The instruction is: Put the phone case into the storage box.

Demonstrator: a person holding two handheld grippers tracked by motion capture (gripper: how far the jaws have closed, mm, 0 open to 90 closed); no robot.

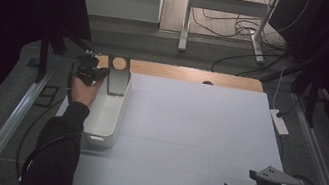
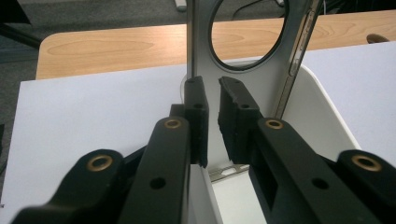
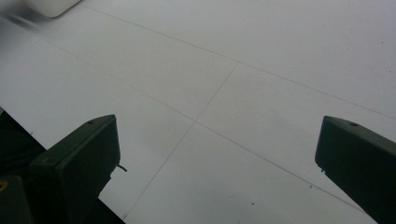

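The left gripper (image 2: 213,100) stands narrowly parted beside the grey stand (image 1: 117,75) (upright in the white bin (image 1: 109,113)), the right gripper (image 3: 217,154) spread wide.

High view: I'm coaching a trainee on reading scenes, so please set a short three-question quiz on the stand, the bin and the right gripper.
1. True or false: the grey metal stand lies flat on the table, outside the white bin.
2. How do the fingers of the right gripper stand? A. shut on the stand. B. wide apart over the bare white table top. C. clamped on the bin's rim.
3. What shape is the hole in the stand's upper part?

Key: 1. False; it stands upright at the bin's far end. 2. B. 3. Round.
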